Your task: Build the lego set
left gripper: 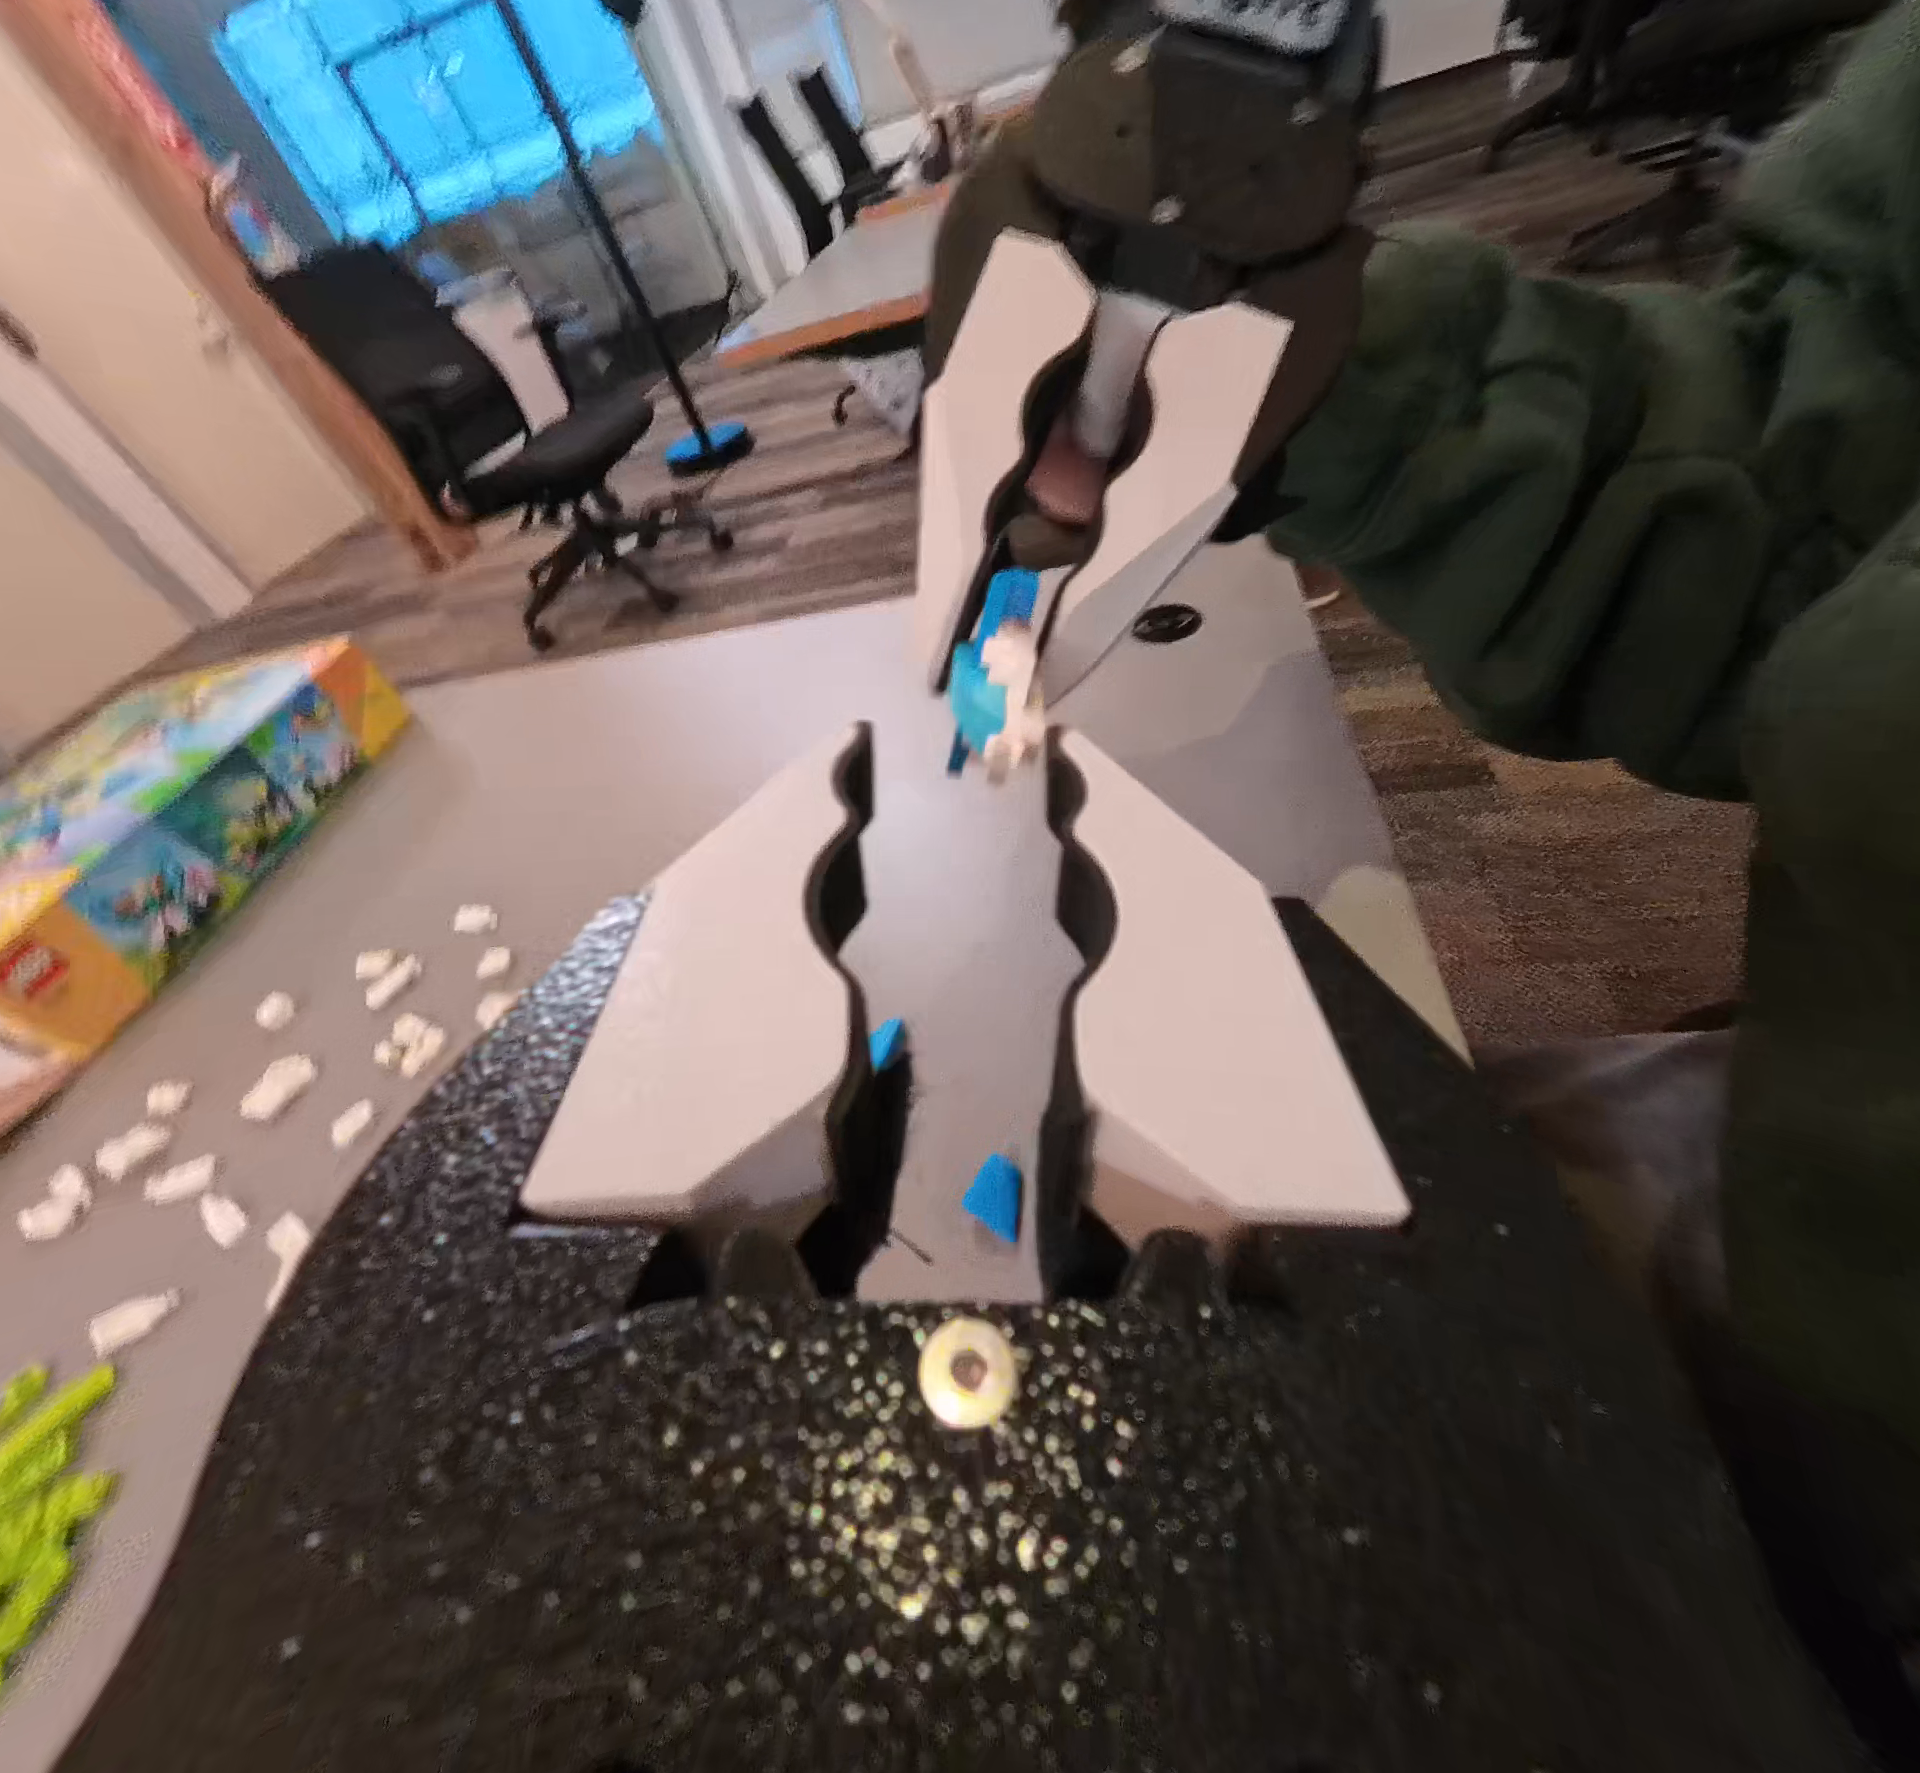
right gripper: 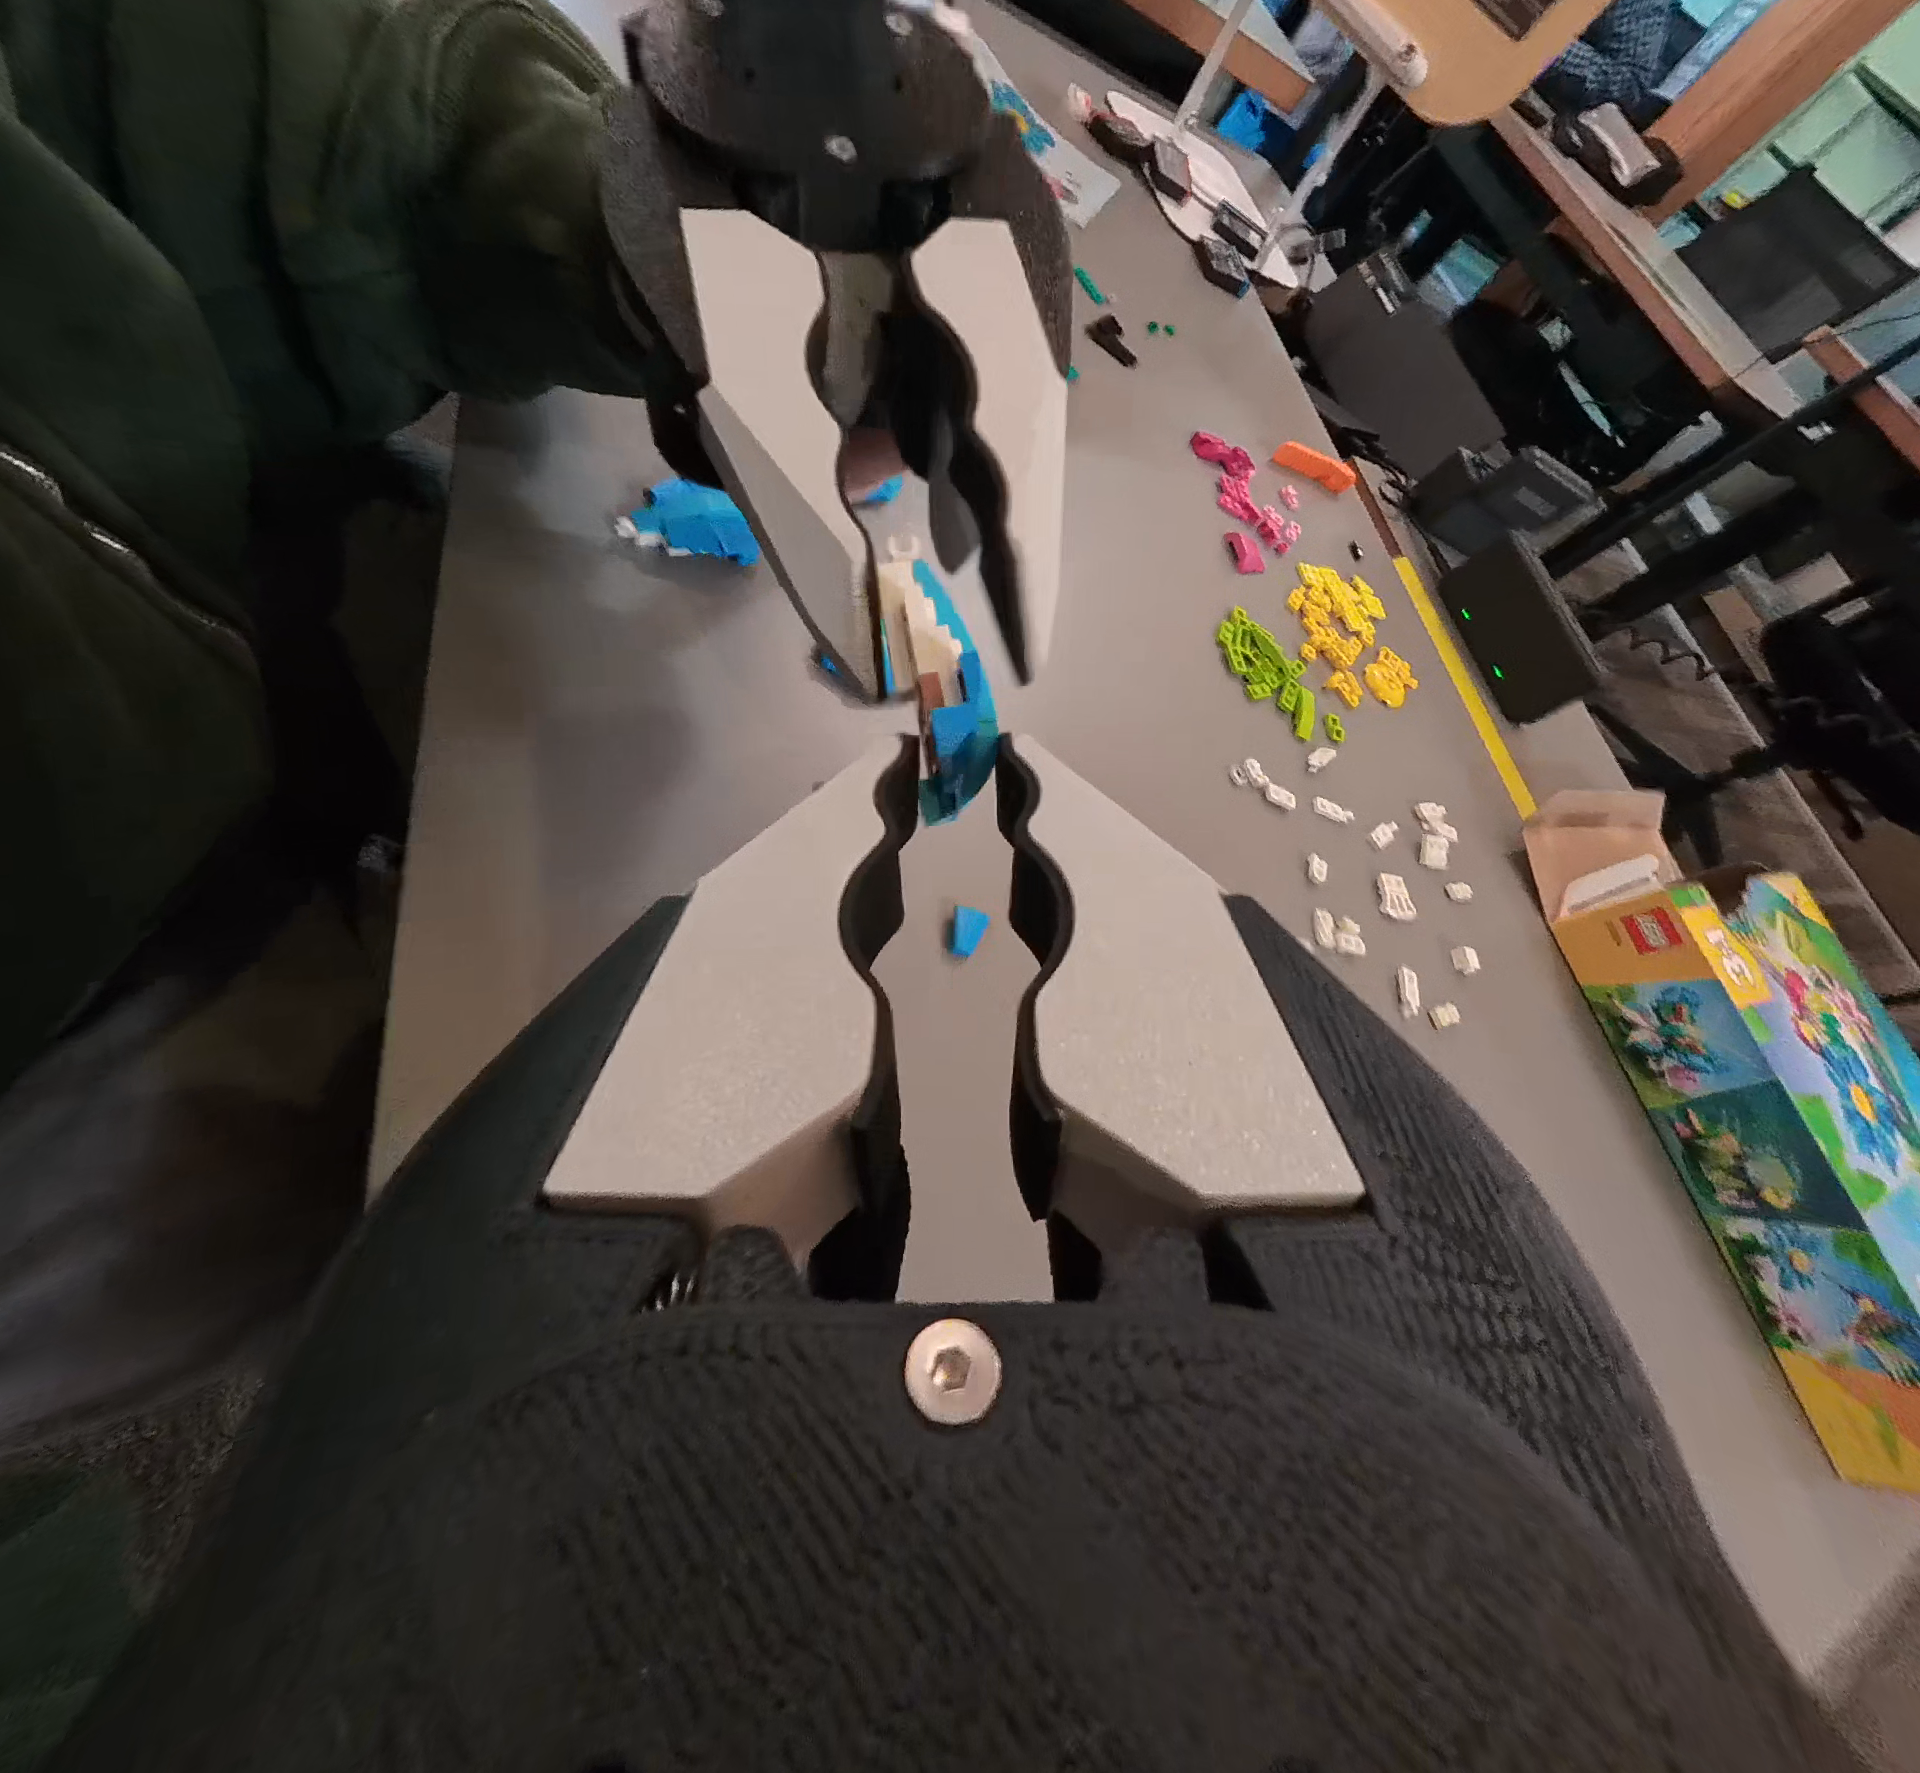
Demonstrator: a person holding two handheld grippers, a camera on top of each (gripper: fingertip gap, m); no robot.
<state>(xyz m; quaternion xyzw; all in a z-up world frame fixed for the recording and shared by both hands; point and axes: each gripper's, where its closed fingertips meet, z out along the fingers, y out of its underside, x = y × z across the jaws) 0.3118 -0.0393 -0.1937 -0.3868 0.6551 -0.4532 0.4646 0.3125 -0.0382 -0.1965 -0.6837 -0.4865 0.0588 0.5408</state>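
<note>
A small blue and white lego assembly point(right gripper: 951, 767) is held in the air above the grey table point(right gripper: 623, 788), between the two grippers that meet tip to tip. My right gripper point(right gripper: 956, 747) is shut on its lower end. My left gripper point(left gripper: 961, 736) is open, its tips on either side of the assembly point(left gripper: 992, 695), which lies close to one finger. In the left wrist view the right gripper point(left gripper: 997, 684) comes in from above. In the right wrist view the left gripper point(right gripper: 940, 679) does. A loose blue piece point(right gripper: 966, 928) lies on the table below.
A second blue build point(right gripper: 691, 523) lies on the table. White pieces point(right gripper: 1382, 892), green pieces point(right gripper: 1262, 658), yellow pieces point(right gripper: 1340, 627) and pink pieces point(right gripper: 1247, 497) lie in groups beside the lego box point(right gripper: 1787, 1100). A green sleeve point(right gripper: 312, 217) is at the left. An office chair point(left gripper: 520, 435) stands beyond the table. The tips of both grippers are at nearly the same place. From either gripper's tips it is about 12 cm to the loose blue piece point(right gripper: 966, 928).
</note>
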